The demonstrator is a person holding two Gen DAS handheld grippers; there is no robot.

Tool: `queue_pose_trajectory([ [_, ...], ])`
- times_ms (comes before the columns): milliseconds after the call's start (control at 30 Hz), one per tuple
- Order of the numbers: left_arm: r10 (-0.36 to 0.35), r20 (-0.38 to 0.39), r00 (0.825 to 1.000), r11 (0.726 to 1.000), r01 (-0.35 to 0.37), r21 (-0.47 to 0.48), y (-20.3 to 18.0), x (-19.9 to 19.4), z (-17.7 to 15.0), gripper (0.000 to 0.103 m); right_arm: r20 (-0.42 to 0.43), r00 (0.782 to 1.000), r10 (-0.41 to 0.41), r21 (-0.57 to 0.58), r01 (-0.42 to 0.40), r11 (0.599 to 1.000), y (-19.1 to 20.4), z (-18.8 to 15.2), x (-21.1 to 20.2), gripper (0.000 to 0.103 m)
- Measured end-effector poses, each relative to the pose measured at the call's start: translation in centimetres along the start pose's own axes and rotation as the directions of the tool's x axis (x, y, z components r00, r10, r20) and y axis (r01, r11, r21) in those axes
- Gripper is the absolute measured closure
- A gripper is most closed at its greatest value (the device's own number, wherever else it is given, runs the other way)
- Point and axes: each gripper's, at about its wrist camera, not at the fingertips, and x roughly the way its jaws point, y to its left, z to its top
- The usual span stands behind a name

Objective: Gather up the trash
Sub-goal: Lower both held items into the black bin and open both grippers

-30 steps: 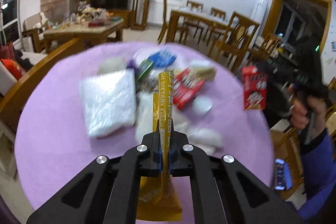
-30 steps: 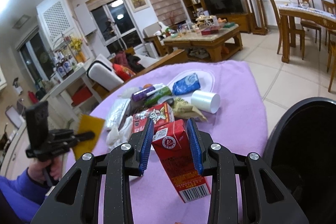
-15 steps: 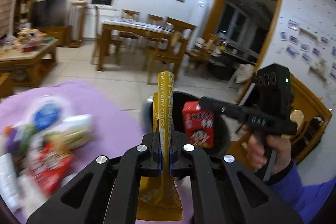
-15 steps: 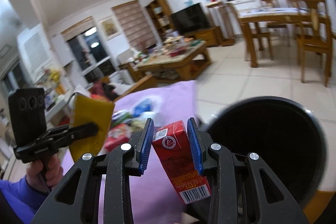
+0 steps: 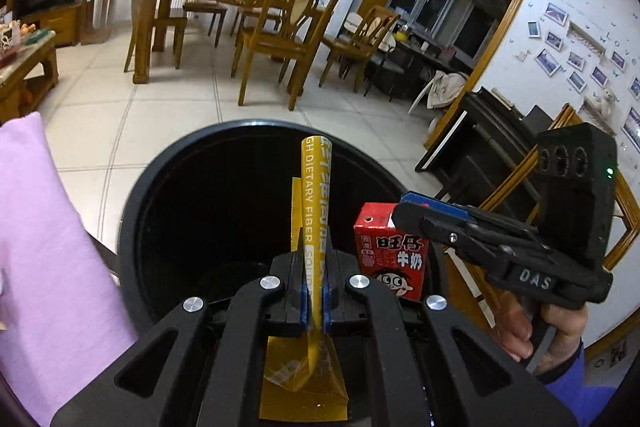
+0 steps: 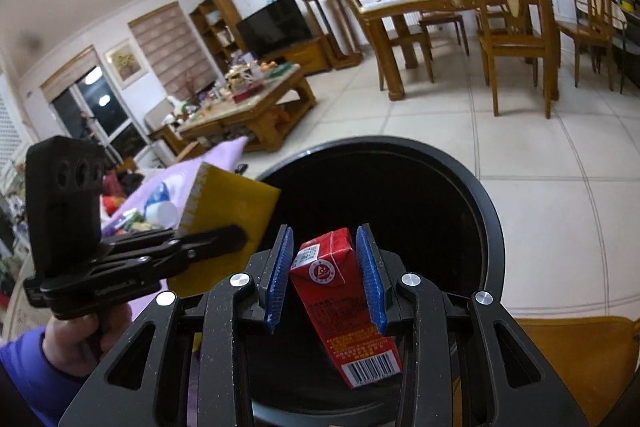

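My left gripper (image 5: 314, 291) is shut on a yellow snack packet (image 5: 316, 211) and holds it over the open black trash bin (image 5: 168, 195). My right gripper (image 6: 324, 267) has its jaws spread a little; the red milk carton (image 6: 340, 291) sits between the blue pads with gaps on both sides, tilted, over the bin (image 6: 472, 203). The carton (image 5: 390, 259) and right gripper (image 5: 432, 215) also show in the left wrist view, at the bin's right rim. The left gripper (image 6: 224, 239) and yellow packet (image 6: 232, 211) show in the right wrist view.
The purple-covered table (image 5: 44, 247) with remaining trash (image 6: 160, 207) lies left of the bin. A wooden chair (image 6: 568, 347) stands right of the bin. Dining table and chairs (image 5: 256, 19) and a coffee table (image 6: 248, 107) stand farther off on the tiled floor.
Both grippers swung from the table to over the bin. The right gripper's jaws have opened slightly, and the red carton now sits loose and tilted between them.
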Motion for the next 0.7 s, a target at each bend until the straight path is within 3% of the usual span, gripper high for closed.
queue_pose_trajectory([
  [300, 0.058, -0.046, 0.997, 0.998, -0.059, -0.009, 1.1, 1.5, 0.0, 0.097, -0.024, 0.999, -0.035, 0.01, 0.035, 0.999, -1.1, -1.4, 2.9, 0.069],
  [633, 0.118, -0.048, 0.992, 0.992, -0.117, 0.04, -0.8, 1.7, 0.0, 0.092, -0.03, 0.998, -0.051, 0.015, 0.052, 0.999, -1.4, -2.1, 3.6, 0.069],
  [700, 0.126, -0.042, 0.991, 0.991, -0.124, 0.046, -1.0, 1.4, -0.1, 0.084, -0.026, 0.998, -0.057, 0.01, 0.057, 0.998, -1.1, -2.2, 3.4, 0.059],
])
